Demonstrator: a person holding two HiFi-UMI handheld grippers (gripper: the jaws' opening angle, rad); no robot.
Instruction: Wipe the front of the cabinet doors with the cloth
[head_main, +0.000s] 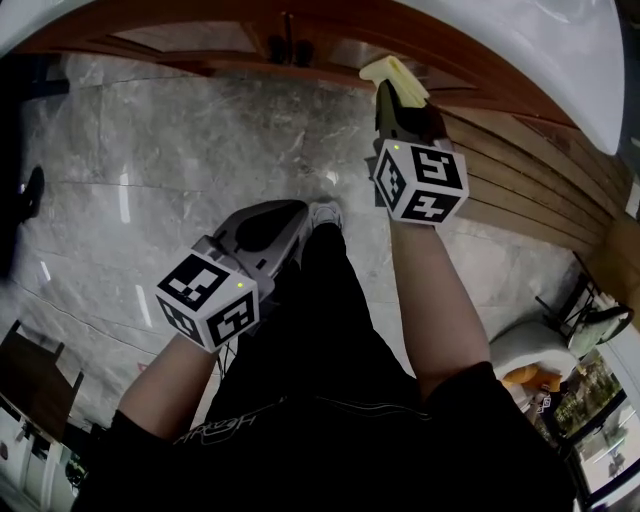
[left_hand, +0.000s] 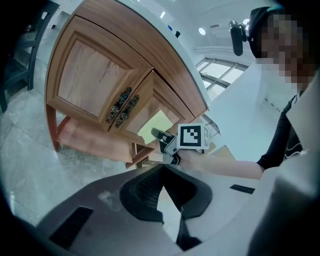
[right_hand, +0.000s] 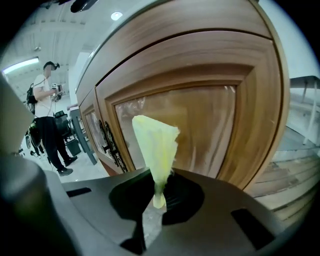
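Ahead, right gripper (right_hand: 159, 194), cloth (right_hand: 156, 145) near door (right_hand: 205, 115)

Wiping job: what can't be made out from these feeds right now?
- Whether the cloth touches the right door: right gripper view sees it end-on; head view looks down the door's face.
- Right door's lower part: right gripper view, behind the right gripper.
- Smears on the panel: right gripper view, glare; other views too small.
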